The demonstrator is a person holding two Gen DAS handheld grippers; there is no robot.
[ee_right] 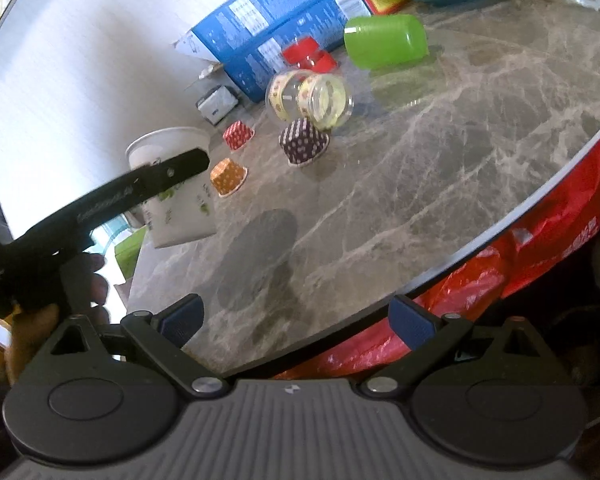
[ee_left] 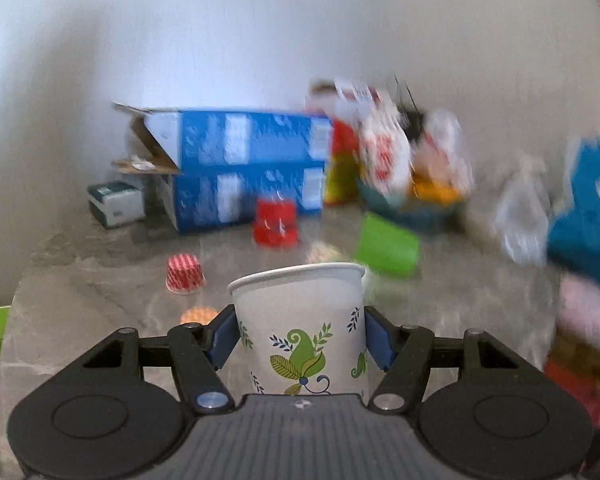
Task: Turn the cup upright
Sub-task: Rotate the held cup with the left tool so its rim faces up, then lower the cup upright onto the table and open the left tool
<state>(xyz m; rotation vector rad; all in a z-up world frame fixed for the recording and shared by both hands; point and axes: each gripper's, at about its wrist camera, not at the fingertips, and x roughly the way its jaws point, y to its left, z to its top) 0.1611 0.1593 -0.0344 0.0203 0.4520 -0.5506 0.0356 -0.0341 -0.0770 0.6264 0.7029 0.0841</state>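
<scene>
A white paper cup with green leaf prints stands mouth-up between the blue pads of my left gripper, which is shut on its sides. In the right wrist view the same cup is near the table's left edge, slightly tilted, with the left gripper's black finger across it; whether its base rests on the marble I cannot tell. My right gripper is open and empty above the table's near edge.
On the marble table lie a green cup on its side, a clear jar on its side, several small cupcake liners, a red object and blue boxes against the wall. A red bag hangs below the table's edge.
</scene>
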